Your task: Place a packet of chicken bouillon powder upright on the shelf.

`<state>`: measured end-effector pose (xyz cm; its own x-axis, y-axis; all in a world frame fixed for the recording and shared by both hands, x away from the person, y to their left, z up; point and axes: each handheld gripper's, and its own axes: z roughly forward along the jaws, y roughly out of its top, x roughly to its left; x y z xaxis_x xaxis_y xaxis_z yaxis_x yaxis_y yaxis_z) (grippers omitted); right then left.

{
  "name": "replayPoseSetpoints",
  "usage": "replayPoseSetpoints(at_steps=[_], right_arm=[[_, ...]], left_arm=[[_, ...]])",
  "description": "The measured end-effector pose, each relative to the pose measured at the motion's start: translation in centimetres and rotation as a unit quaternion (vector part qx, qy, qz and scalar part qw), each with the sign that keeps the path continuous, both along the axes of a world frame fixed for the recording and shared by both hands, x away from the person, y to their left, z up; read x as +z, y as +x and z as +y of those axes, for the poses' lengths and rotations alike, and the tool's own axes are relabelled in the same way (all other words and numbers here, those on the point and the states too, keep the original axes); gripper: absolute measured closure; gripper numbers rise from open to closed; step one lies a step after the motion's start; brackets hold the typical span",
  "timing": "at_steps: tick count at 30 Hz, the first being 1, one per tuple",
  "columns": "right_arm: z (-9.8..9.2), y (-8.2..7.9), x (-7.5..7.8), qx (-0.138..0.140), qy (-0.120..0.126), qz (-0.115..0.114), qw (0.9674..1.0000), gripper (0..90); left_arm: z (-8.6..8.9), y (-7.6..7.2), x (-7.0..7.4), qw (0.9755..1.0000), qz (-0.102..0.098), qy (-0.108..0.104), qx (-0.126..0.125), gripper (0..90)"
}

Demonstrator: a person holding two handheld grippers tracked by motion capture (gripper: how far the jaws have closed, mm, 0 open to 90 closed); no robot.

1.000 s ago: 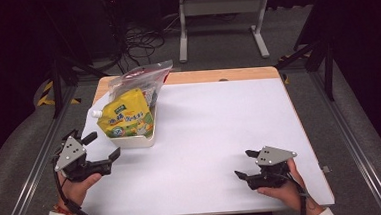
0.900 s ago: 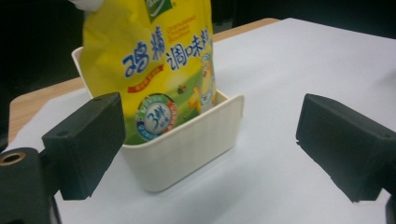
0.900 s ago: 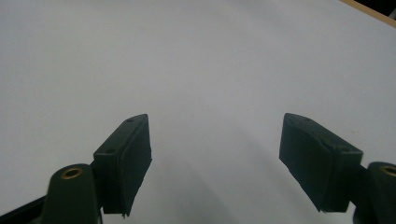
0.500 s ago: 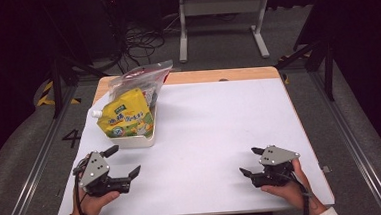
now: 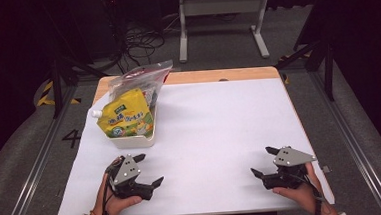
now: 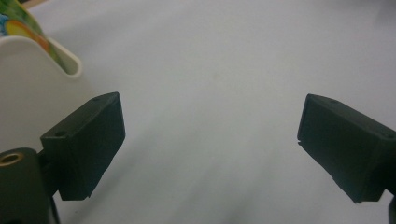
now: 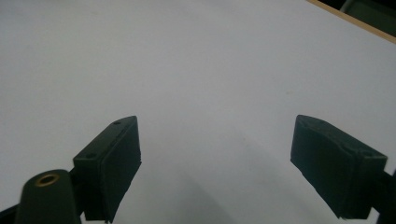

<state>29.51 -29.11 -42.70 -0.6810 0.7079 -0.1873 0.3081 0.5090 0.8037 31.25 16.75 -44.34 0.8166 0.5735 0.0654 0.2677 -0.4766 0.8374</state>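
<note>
Resting low over the white desk (image 5: pixel 220 135) near its front edge, the left claw (image 5: pixel 148 169) stands spread, nothing between its jaws. Just beyond it sits the white tray (image 5: pixel 130 140), holding a yellow spouted pouch (image 5: pixel 126 119) with a clear bag (image 5: pixel 142 80) behind. Well apart at the front right, the right claw (image 5: pixel 263 162) has just been opening, spread and empty.
</note>
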Motion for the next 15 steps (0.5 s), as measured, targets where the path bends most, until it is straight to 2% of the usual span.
replayPoseSetpoints(at_steps=[2,3,6,12,15], right_arm=[[-0.4,-0.2,-0.2,-0.005,0.009,0.005,0.9999,13.6],[-0.5,-0.2,-0.3,-0.005,0.008,0.005,0.9999,13.6],[-0.4,-0.5,-0.7,-0.002,-0.016,-0.001,0.9999,13.2],[-0.5,-0.6,-1.5,-0.003,-0.026,0.006,0.9996,13.0],[-0.3,-0.6,-1.6,-0.001,-0.022,0.009,0.9997,12.9]], left_arm=[[-0.3,0.3,-0.4,1.0000,0.009,-0.004,-0.003,8.3],[-0.4,0.6,-0.6,0.9999,0.016,0.003,-0.005,8.2],[-0.9,1.0,-0.9,0.9996,0.023,0.015,-0.005,7.9],[-1.5,1.2,-1.2,0.9992,0.025,0.025,-0.018,7.4],[-1.6,1.1,-1.2,0.9990,0.027,0.026,-0.024,7.4]])
